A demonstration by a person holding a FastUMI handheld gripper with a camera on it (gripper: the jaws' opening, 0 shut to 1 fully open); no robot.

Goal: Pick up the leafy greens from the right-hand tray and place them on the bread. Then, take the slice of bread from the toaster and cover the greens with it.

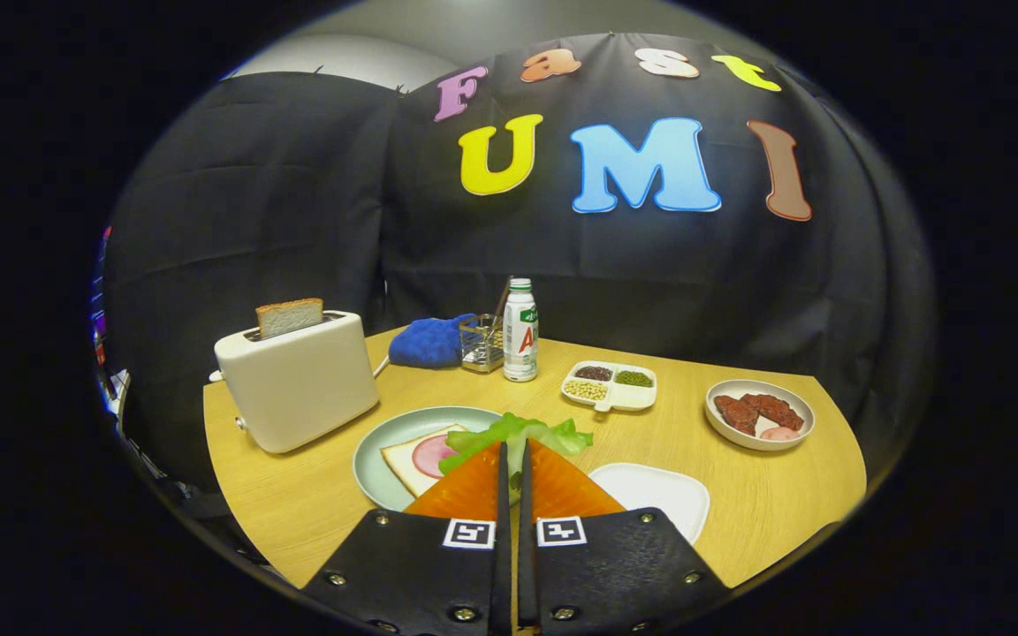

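Gripper (513, 455) fingers together, clamped on leafy greens (518, 435), between white tray (659, 495) at 4 o'clock and plate (376, 450) at 10 o'clock holding bread (403, 461) with ham. Toaster (297, 380) slice (289, 316) upright in slot. Left: greens placement, covering.

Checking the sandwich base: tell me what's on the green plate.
On the green plate lies a bread slice topped with a pink ham round. The claw, shut on the leafy greens, hides the plate's right side.

My gripper (513, 455) pinches the greens (518, 435) between both fingers, above the bread (403, 459) on a plate (385, 433). A toaster (297, 380) beyond holds another slice (289, 316).
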